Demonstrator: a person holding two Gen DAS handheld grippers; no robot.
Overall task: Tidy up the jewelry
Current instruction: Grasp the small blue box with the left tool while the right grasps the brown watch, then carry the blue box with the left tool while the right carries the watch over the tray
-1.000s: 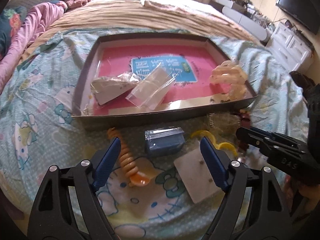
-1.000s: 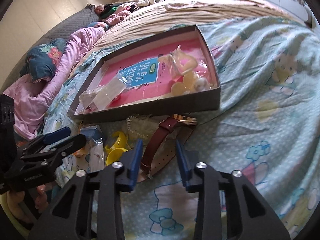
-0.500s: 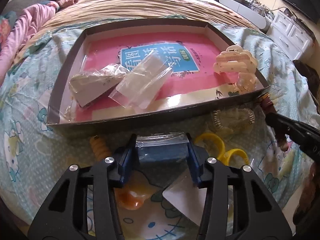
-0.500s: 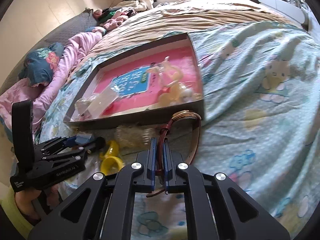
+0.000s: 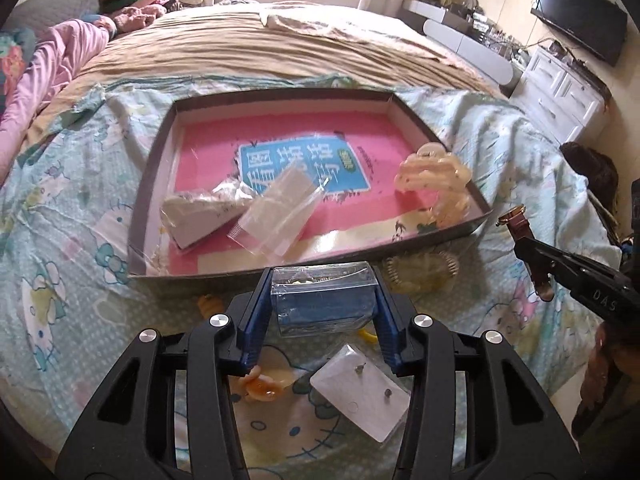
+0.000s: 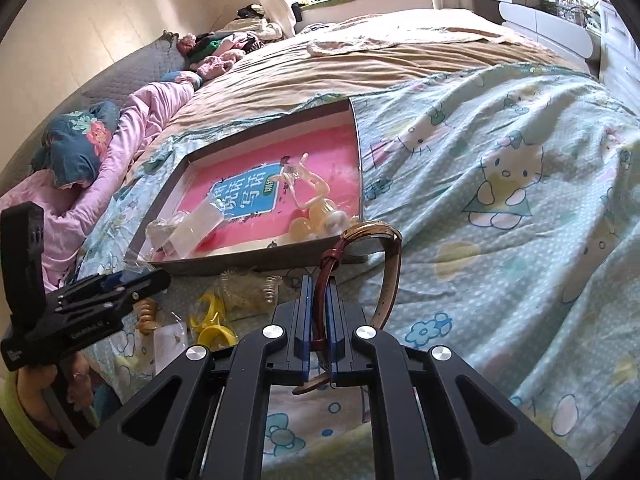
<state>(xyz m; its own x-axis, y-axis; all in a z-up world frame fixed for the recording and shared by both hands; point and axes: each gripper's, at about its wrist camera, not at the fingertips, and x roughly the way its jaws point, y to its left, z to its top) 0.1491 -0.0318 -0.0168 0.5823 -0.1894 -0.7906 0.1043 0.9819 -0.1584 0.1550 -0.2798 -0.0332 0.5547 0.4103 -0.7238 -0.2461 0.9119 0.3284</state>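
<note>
My left gripper [image 5: 322,300] is shut on a clear plastic box with a blue insert [image 5: 323,305], held just above the bedspread at the near wall of the pink-floored tray [image 5: 148,184]. My right gripper [image 6: 319,300] is shut on the brown leather strap of a gold watch [image 6: 374,236], lifted off the bed by the tray's near right corner [image 6: 357,184]. The watch [image 5: 520,220] also shows in the left wrist view. In the tray lie a clear bag [image 5: 276,212], a white packet [image 5: 200,220] and a cream hair claw [image 5: 434,178].
On the bedspread near the tray lie a white earring card [image 5: 362,398], an orange spiral tie [image 5: 260,386], a yellow clip [image 6: 212,320] and a clear spring clip [image 5: 420,272]. Pink bedding and clothes [image 6: 132,136] lie to the left. A white dresser [image 5: 560,92] stands to the right.
My left gripper closed on the blue box and lifted it toward the tray. My right gripper closed on the watch strap and raised the watch off the bed.
</note>
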